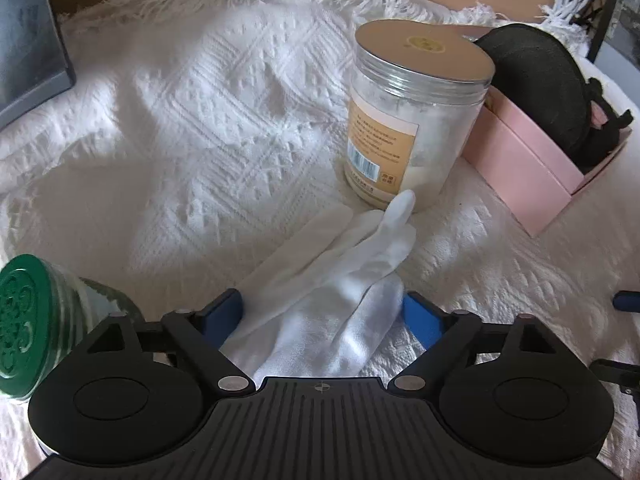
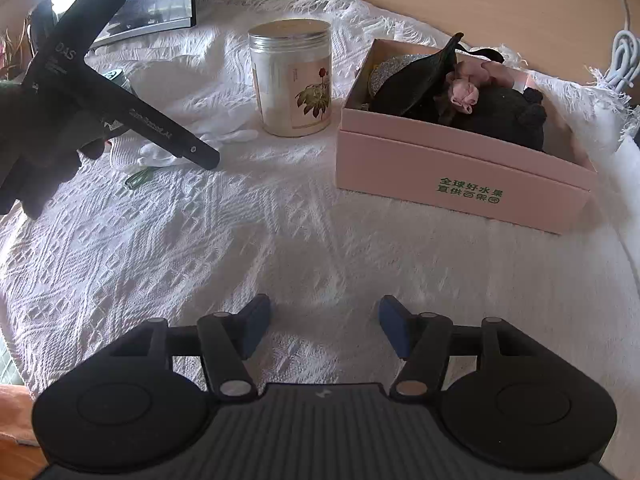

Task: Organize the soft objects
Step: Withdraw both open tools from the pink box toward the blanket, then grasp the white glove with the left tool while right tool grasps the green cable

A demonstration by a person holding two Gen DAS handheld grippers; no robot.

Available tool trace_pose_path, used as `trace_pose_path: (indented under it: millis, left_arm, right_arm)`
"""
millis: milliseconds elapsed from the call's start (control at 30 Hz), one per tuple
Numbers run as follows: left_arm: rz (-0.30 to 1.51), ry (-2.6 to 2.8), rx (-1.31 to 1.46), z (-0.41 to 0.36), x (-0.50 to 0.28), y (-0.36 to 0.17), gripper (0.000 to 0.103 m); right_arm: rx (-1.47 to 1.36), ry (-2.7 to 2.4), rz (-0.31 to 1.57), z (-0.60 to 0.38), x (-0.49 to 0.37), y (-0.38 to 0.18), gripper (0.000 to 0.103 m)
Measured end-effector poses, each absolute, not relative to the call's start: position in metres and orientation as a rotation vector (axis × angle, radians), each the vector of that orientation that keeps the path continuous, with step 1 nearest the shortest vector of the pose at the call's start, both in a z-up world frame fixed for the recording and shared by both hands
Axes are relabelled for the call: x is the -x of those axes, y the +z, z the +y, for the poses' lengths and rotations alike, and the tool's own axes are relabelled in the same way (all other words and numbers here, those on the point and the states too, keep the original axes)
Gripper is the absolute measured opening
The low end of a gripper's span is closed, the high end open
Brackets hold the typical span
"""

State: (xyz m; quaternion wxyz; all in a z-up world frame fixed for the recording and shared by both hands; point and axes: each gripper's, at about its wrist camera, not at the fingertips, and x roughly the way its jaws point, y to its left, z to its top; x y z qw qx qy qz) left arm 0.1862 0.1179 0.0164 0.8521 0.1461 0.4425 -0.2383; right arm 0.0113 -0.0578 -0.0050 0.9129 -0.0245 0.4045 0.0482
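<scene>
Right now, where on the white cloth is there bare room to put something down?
Free: the wide patch before the right gripper, bordered by the pink box and the clear jar. Also the stretch left of the jar. Crowded: around the white glove, between the left gripper, jar and green-lidded jar.

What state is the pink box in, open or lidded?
Open. The pink box has no lid on top; dark fabric items and a pink fabric flower show above its rim in both views.
</scene>
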Motion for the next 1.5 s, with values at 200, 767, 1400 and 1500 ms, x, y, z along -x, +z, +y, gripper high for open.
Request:
trace_pose_path:
  millis: [200,767,1400,1500]
  left_arm:
    - [0.924,-0.409,-0.171,0.136,-0.188,0.029,0.021]
    - [0.821,-0.297,0.222,0.218,-0.11,0.051,0.019]
    - [0.847,-0.144,0.353,0.265,-0.08,0.031,0.019]
    - [0.851,-0.146,0.352,0.262,-0.08,0.031,0.019]
  right_arm:
    - [0.062,0.104,0.831,-0.056,-0.013,-0.006,0.062]
    - [0.194,0.247,0.748,-0.016,-0.047,0.017,0.063]
    - [0.399,0.64,0.694,0.096,-0.113,-0.004,0.071]
    - [0.364,0.64,0.708,0.092,-0.12,-0.006,0.075]
